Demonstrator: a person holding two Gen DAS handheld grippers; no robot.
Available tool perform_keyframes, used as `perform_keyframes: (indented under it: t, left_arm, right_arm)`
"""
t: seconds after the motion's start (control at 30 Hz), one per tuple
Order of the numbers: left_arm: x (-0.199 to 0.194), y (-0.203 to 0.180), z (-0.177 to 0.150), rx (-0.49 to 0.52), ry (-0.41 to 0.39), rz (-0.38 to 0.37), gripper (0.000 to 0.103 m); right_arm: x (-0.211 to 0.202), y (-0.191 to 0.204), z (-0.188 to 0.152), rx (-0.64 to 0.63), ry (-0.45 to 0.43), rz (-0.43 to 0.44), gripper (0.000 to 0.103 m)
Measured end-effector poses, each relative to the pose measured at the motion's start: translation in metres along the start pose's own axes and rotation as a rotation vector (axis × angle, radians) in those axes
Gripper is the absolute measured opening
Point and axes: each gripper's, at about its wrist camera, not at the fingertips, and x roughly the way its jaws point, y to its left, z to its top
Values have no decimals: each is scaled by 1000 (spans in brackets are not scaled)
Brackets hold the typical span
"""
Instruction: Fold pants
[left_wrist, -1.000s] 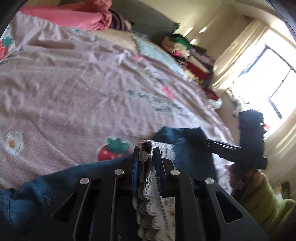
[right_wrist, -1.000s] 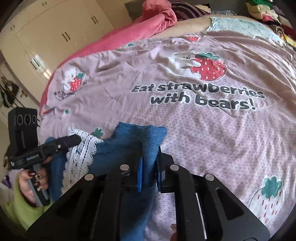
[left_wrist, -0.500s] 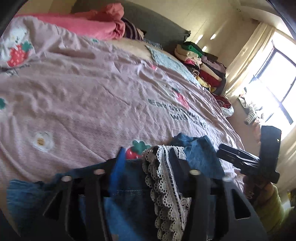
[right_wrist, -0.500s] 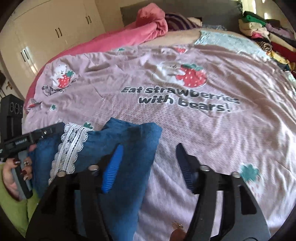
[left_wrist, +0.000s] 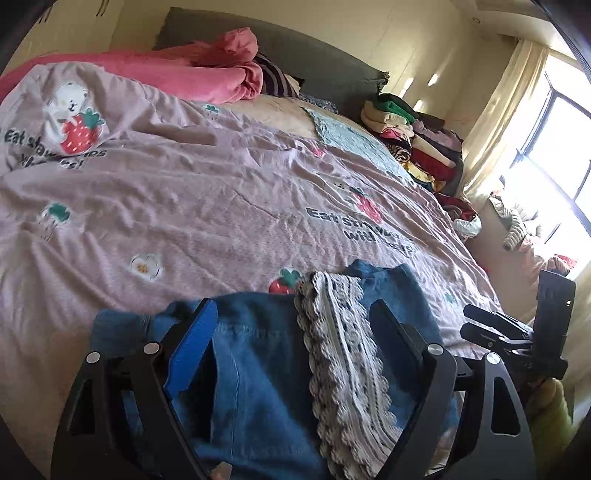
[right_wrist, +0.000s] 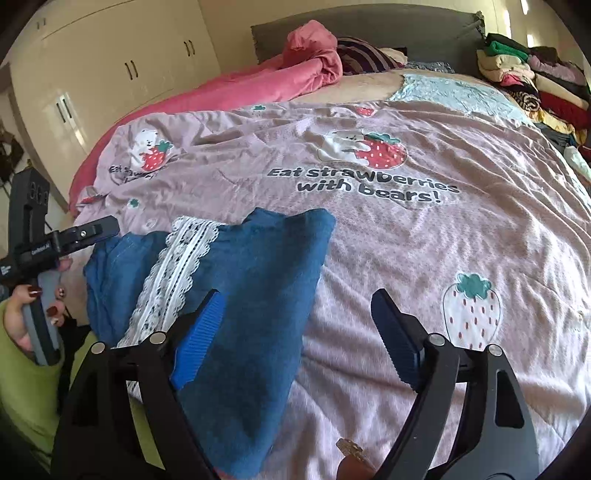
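Both jaws were just being opened wide: left gripper (left_wrist: 291, 325) and right gripper (right_wrist: 295, 321) are hovering over the pants (right_wrist: 258, 288), nothing gripped, pants left on the bed (right_wrist: 443, 240).

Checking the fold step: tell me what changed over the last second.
Both claws let go: the left claw released the lace trim, the right claw the blue pants; their jaws have just been opening, and both pulled back. The pants stay folded on the bedspread.
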Motion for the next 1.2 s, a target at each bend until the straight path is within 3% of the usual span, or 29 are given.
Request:
perform_keyframes:
  t: [0.4,0.53,0.67,0.87,1.0,1.03,1.07,1.1,1.2]
  left_arm:
    - [-29,-28,-34,59,41,28,83]
    - [-28,-34,-55,90,90,54,80]
    - [-24,-36,-75,71,162,19,66]
    - [-5,-49,-95,63,263,-13,65]
    - [15,-56,-102,54,291,19,64]
    - [18,-57,-103,63,286,27,55]
    - [19,-58,-103,66,281,24,33]
    - [20,-58,-104,62,274,14,23]
    - [13,-56,-105,71,266,5,19]
  right_arm:
    - [-24,7,-23,-35,-7,44,83]
    - [-27,14,-34,-49,3,70,83]
    - [-22,24,-46,-84,28,80,83]
    - [-8,30,-60,-82,72,89,83]
    - [-1,30,-66,-80,95,91,83]
    - [0,30,-67,-78,97,95,83]
    - [1,30,-68,-78,100,96,83]
    - [3,30,-69,-77,105,94,83]
    - [1,33,-68,-82,109,108,83]
